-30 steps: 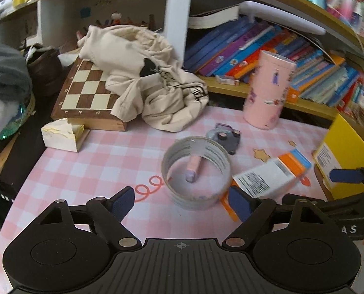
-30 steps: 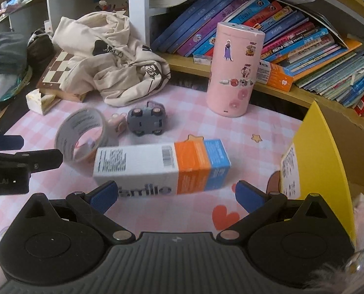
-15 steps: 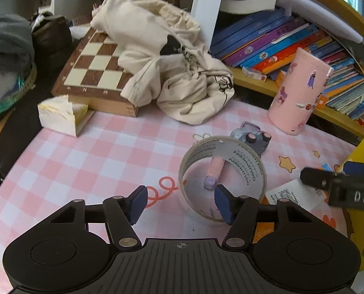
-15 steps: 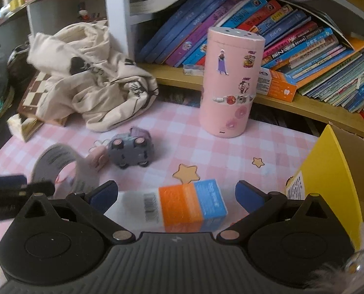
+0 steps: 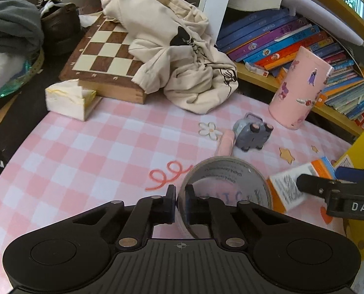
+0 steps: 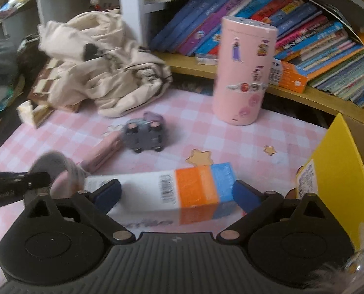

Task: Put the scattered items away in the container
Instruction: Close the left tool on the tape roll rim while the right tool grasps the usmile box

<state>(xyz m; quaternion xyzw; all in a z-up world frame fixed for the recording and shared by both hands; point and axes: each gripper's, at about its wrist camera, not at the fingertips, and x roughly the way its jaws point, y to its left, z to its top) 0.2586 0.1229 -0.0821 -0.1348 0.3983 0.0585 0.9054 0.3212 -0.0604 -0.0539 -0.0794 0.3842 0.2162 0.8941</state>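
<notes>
My left gripper [image 5: 180, 204] is shut on the near wall of a clear tape roll [image 5: 231, 171], lifted off the pink checked cloth. A pink tube [image 5: 225, 143] and a grey toy car [image 5: 251, 133] lie beyond it. In the right wrist view my right gripper [image 6: 175, 193] is open, its blue pads on either side of a white, orange and blue box [image 6: 182, 188] lying flat. The pink tube [image 6: 101, 150] and the toy car [image 6: 144, 136] sit further back. A yellow-walled container [image 6: 338, 171] stands at the right edge.
A tall pink cylinder with stickers [image 6: 243, 73] stands by the bookshelf. A cream cloth bag [image 5: 182, 61] lies over a chessboard [image 5: 103, 54] at the back left. A small cream box [image 5: 69, 99] sits by the cloth's left edge. Books [image 5: 292, 39] fill the shelf.
My left gripper closed on the tape roll's wall and lifted it off the pink tube. The right gripper moved in around the box.
</notes>
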